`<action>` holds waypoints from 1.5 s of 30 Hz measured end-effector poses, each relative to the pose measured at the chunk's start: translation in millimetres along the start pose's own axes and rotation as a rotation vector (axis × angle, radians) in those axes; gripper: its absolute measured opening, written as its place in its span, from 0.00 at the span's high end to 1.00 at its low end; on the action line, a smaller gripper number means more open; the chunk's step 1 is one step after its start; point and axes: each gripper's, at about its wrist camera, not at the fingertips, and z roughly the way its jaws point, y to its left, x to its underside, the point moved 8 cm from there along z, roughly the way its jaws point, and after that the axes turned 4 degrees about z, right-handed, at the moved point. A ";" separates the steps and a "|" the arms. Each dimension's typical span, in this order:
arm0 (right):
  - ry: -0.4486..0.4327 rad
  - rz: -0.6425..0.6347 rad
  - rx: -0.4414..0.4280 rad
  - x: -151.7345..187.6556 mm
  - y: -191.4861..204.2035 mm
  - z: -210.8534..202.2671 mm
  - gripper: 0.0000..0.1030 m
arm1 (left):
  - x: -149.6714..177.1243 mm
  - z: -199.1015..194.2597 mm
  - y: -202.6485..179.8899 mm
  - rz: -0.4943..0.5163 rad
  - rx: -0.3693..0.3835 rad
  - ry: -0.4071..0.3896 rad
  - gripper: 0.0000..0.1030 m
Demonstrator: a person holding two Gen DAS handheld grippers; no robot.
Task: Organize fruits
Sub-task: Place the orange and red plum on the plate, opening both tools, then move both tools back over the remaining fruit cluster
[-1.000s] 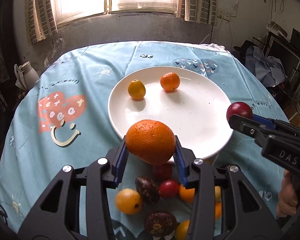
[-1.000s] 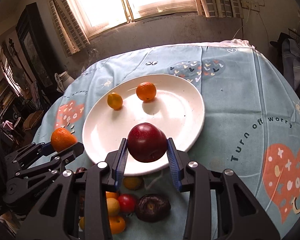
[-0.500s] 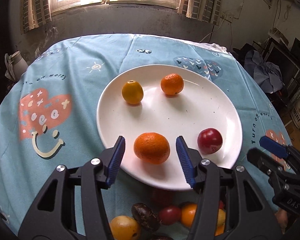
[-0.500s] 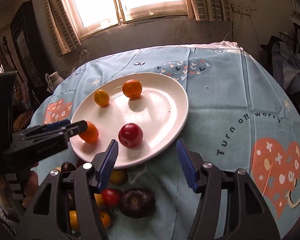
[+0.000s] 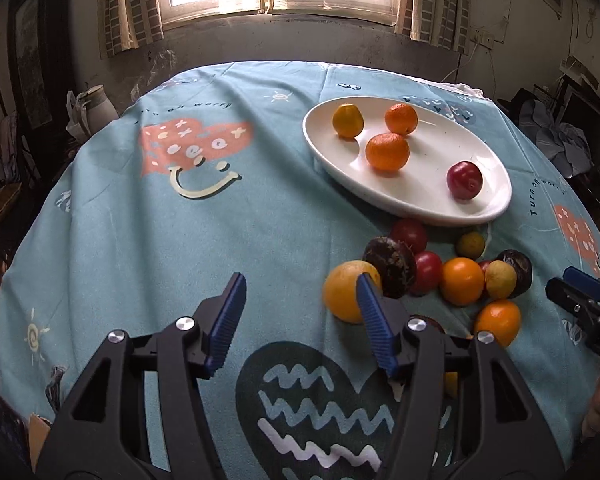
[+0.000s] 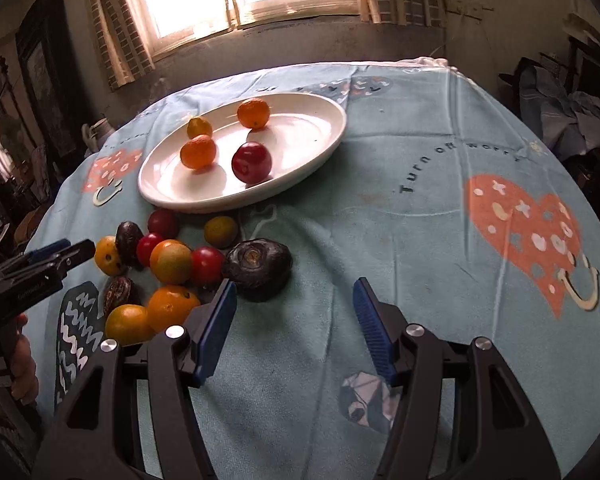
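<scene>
Left gripper [image 5: 298, 312] and right gripper [image 6: 294, 312] both spread apart, holding nothing. Orange [image 5: 387, 151] and red plum [image 5: 464, 180] on white plate [image 5: 496, 204] at two o'clock.

L tool [image 5: 298, 316] & R tool [image 6: 294, 322]: jaws wide apart, nothing held.

A white oval ceramic plate [image 5: 412, 196] is set on the blue patterned tablecloth [image 5: 204, 240] at one o'clock in the left wrist view. Four round fruits are held on it, the dark red plum [image 5: 464, 180] nearest its right end. A cluster of loose mixed fruits [image 5: 432, 272] is found before the plate, at three o'clock.
</scene>
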 end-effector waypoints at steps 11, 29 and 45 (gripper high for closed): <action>-0.225 -0.015 -0.426 67.5 21.4 -143.3 0.39 | 9.1 -1.6 6.8 -0.215 -0.030 0.054 0.42; -0.302 0.147 -0.571 56.7 -19.2 -139.8 0.06 | -22.8 -54.5 -29.9 -0.305 -0.401 0.073 0.20; -0.254 0.216 -0.460 62.3 -38.8 -119.8 0.06 | 0.1 -61.8 -30.1 -0.187 -0.184 -0.005 0.20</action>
